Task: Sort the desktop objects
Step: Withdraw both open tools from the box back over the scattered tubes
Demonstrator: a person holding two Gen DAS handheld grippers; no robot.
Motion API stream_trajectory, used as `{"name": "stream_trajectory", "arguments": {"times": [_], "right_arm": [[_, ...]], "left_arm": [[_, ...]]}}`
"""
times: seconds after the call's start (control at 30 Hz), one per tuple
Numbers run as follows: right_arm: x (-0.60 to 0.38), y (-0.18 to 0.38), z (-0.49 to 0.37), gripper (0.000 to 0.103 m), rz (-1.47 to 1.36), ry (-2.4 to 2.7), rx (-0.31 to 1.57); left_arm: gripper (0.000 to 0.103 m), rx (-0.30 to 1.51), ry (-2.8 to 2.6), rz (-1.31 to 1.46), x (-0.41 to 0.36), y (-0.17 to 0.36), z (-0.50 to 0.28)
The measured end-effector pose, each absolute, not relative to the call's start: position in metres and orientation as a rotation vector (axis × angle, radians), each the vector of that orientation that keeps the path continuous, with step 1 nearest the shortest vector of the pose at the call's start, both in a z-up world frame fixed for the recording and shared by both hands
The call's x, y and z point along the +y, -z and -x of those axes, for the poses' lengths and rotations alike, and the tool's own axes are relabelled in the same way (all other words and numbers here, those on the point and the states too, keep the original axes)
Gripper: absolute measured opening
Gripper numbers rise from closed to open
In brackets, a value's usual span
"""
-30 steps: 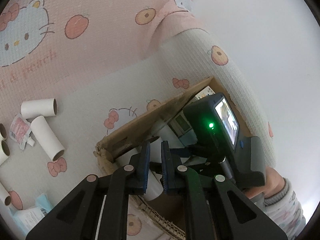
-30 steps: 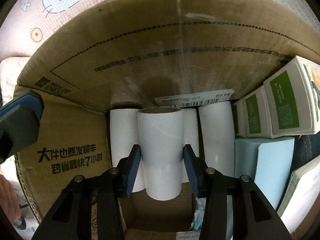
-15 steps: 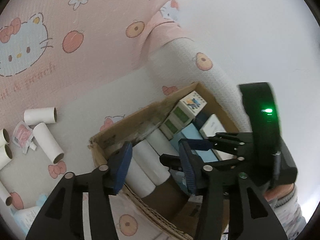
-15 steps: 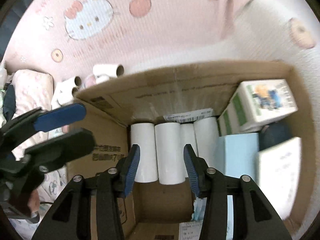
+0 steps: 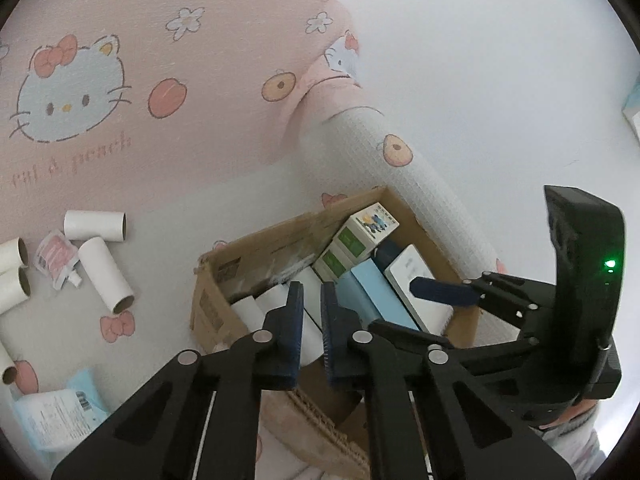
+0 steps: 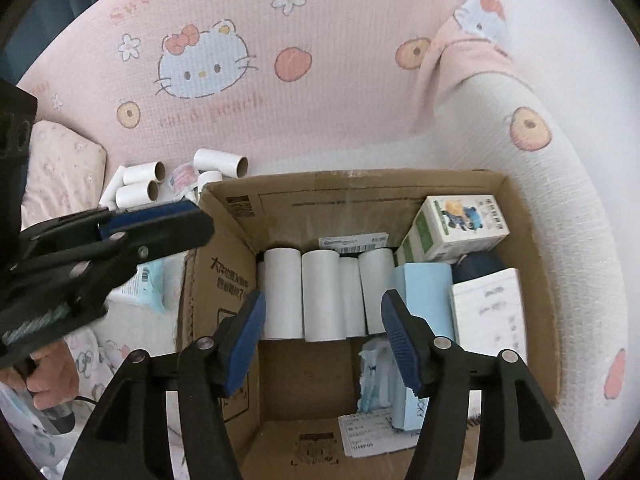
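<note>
An open cardboard box (image 6: 224,264) sits on a Hello Kitty bedsheet. Inside lie several white paper tubes (image 6: 322,294) in a row, green-white cartons (image 6: 460,226), a light blue box (image 6: 424,292) and a white booklet (image 6: 486,312). My right gripper (image 6: 322,340) hovers above the box, open and empty. My left gripper (image 5: 311,322) is nearly shut and empty, above the box (image 5: 224,276), left of my right gripper (image 5: 444,292). The left gripper also shows at the left of the right wrist view (image 6: 152,224).
Loose white tubes (image 5: 106,276) and a small pink sachet (image 5: 56,258) lie on the sheet left of the box. A blue-white wipes pack (image 5: 60,412) lies at the lower left. A rolled blanket (image 5: 420,184) borders the box's far side.
The right gripper let go of the tube into the box, opened wider and rose up and back. The left gripper opened, then closed, and lifted.
</note>
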State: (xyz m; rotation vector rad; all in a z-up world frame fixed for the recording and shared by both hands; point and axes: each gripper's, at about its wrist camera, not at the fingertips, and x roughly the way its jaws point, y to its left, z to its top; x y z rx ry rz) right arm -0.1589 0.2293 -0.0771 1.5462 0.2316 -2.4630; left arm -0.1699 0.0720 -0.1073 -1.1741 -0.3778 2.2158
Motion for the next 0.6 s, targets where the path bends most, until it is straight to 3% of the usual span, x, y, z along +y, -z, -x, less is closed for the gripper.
{"name": "stream_trajectory", "arguments": {"times": [0.37,0.6], "right_arm": [[0.198,0.063,0.127,0.063,-1.454,2.497,0.433],[0.175,0.064,0.108,0.063,-1.404,2.517,0.609]], "left_arm": [[0.008,-0.374,-2.233,1.079,0.015,0.130,0.127],[0.008,-0.056,-2.323,1.065,-0.012,0.165,0.101]]}}
